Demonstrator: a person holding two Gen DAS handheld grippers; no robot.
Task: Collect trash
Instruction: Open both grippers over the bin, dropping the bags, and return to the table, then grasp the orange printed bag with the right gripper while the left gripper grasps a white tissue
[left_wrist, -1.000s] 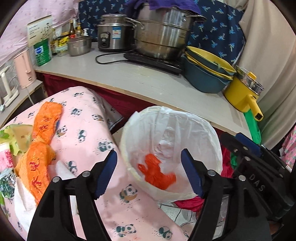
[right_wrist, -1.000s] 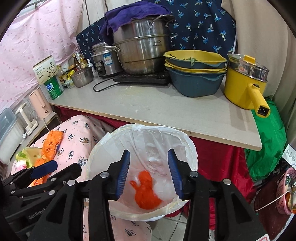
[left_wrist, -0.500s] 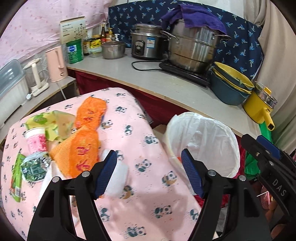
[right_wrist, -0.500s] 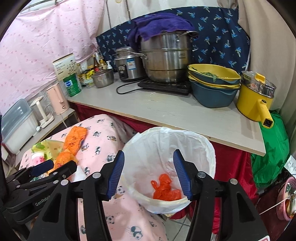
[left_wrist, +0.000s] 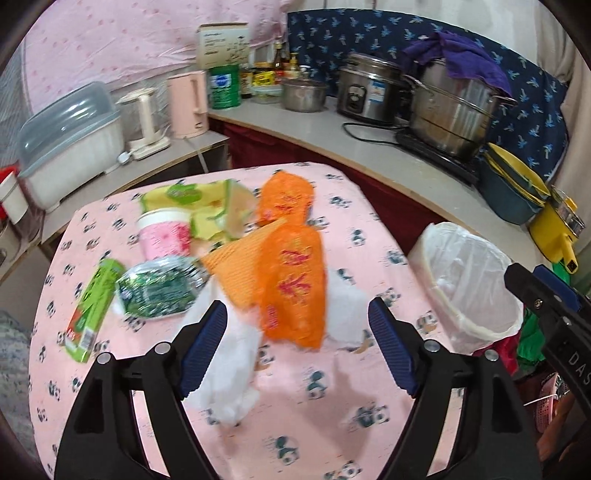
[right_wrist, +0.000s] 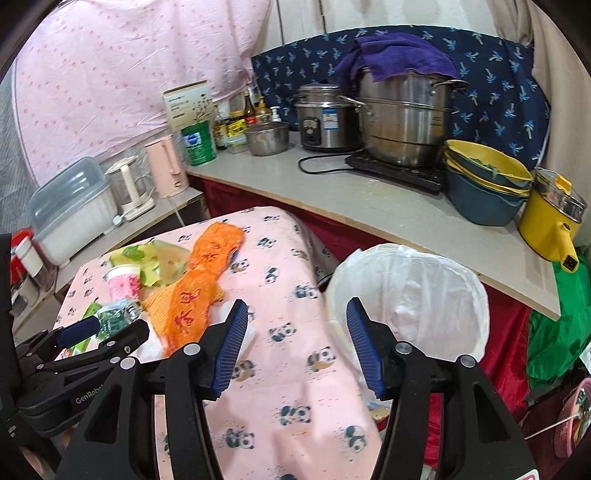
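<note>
just beside table edge (left_wrist: 391, 240), bin (left_wrist: 476, 291)

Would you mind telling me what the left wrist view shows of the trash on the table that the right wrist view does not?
Only the left wrist view shows the whole green carton and the white tissue by the open left gripper. Only the right wrist view looks into the white bin liner, past the open right gripper. Both show the orange bag, the pink cup and the green foil wrapper on the panda tablecloth.
</note>
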